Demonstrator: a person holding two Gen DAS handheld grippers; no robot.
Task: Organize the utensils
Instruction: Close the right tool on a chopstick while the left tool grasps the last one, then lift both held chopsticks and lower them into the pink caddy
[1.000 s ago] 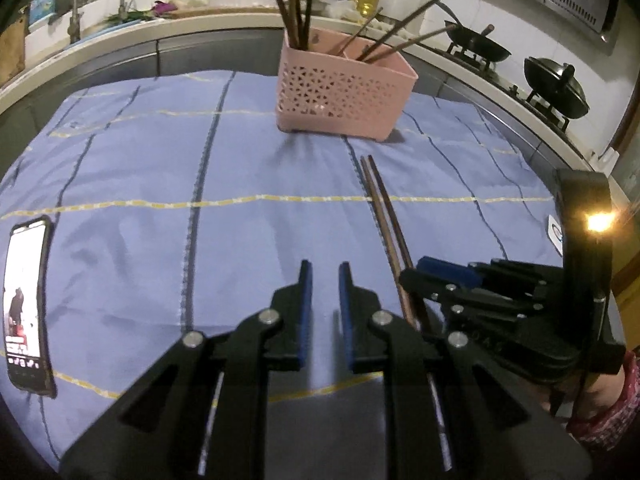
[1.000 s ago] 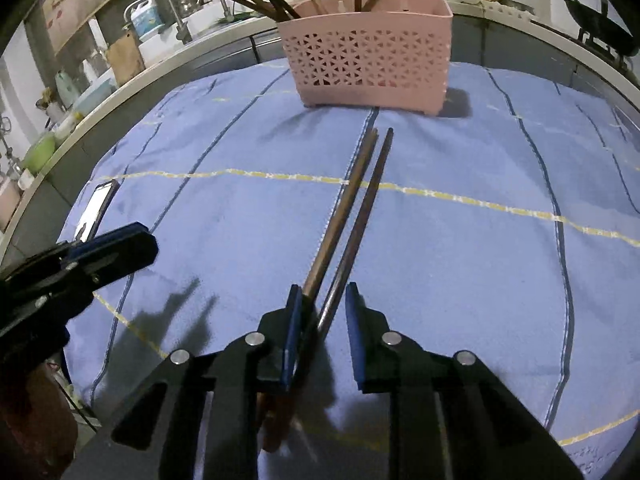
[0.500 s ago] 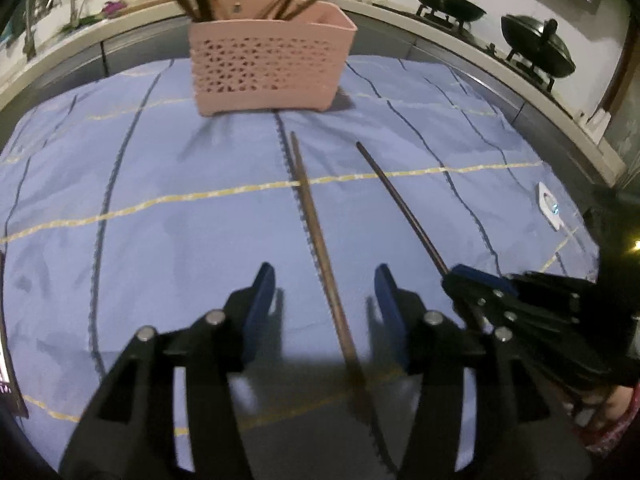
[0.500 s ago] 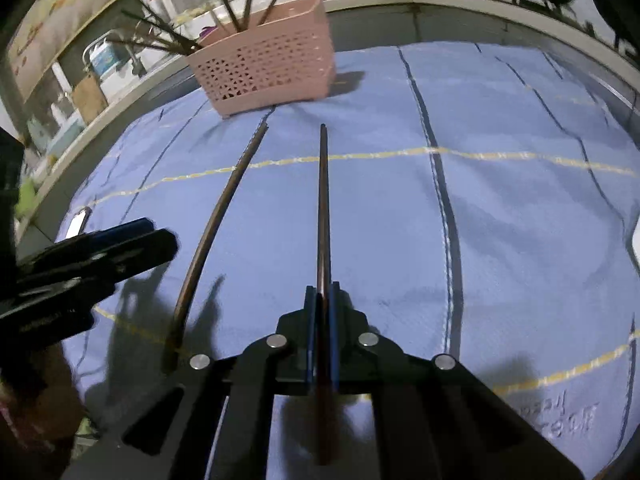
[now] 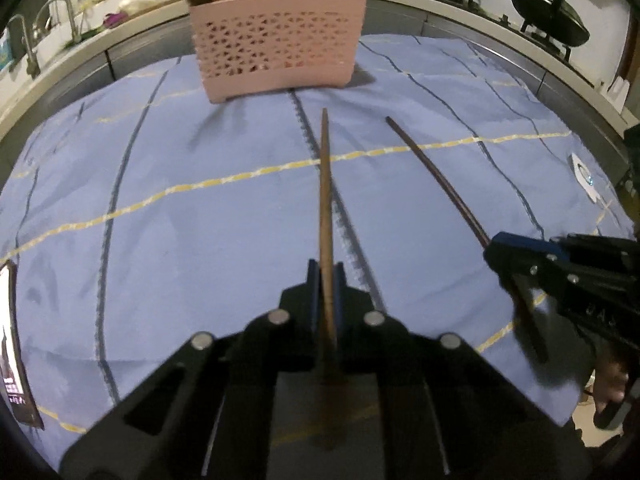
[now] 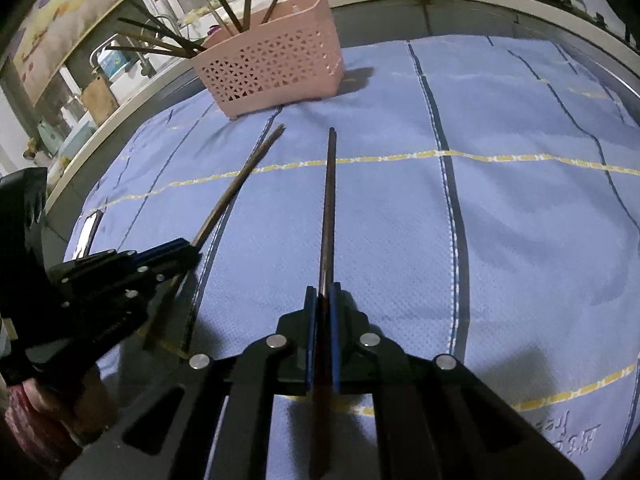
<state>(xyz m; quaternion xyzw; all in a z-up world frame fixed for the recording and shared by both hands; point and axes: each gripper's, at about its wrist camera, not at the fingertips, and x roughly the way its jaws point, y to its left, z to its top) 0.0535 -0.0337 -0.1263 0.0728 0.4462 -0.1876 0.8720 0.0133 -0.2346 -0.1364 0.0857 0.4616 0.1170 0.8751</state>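
left gripper (image 5: 326, 280): your jaws are pinched on the brown chopstick (image 5: 325, 200); its tip points toward the basket (image 5: 276, 40).
right gripper (image 6: 323, 300): your jaws are clamped on the dark chopstick (image 6: 329, 208), which runs straight ahead above the cloth (image 6: 520, 220).
chopsticks: well apart from each other, both tips short of the basket.
basket: pink, perforated, at the far edge of the cloth, with more chopsticks (image 6: 236, 4) standing and leaning in it.
cloth: blue, with dark and yellow stripes.
writing: pale print on the cloth's near right corner (image 6: 568, 436); you can't read it, too blurred.
phone (image 5: 12, 352): lies at the left edge, screen lit, text illegible.
woks (image 5: 548, 20): on the stove, far right.
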